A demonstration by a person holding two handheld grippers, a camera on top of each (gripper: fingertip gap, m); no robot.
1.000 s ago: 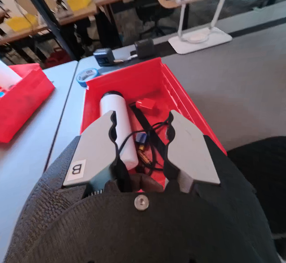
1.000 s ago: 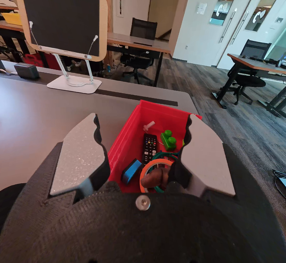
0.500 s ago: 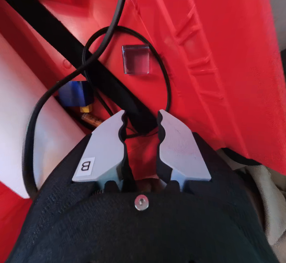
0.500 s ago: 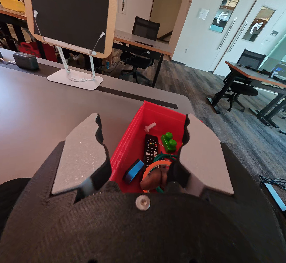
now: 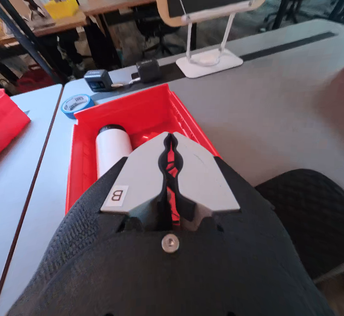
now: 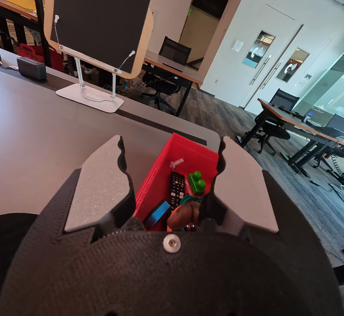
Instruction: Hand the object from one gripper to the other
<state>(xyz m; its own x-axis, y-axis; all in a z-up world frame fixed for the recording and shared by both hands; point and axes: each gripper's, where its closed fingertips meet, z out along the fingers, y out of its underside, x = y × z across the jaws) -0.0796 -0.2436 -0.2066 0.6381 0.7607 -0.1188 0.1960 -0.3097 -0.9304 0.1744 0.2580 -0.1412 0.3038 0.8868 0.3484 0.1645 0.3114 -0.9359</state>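
My left gripper [image 5: 170, 135] is shut and held above a red bin [image 5: 121, 102] on the grey table. Thin strands of a black cable [image 5: 170, 164] show in the narrow gap between its fingers, so it appears shut on the cable. A white bottle [image 5: 111, 150] lies in that bin to the left of the fingers; the rest of the bin is hidden by the gripper. My right gripper [image 6: 171, 139] is open and empty above a second red bin [image 6: 195, 147] at the table's right end. The two grippers are apart.
The right bin holds a black remote [image 6: 176, 188], a green brick [image 6: 197, 182], a blue block [image 6: 158, 214] and a white peg [image 6: 176, 162]. A blue tape roll [image 5: 77, 102], two small black boxes [image 5: 97, 82] and a board on a white stand [image 5: 208, 61] sit behind the left bin.
My left gripper dipped into its bin over the black cable, shut, and has come back up above the bin. My right gripper stayed open and shifted only slightly.
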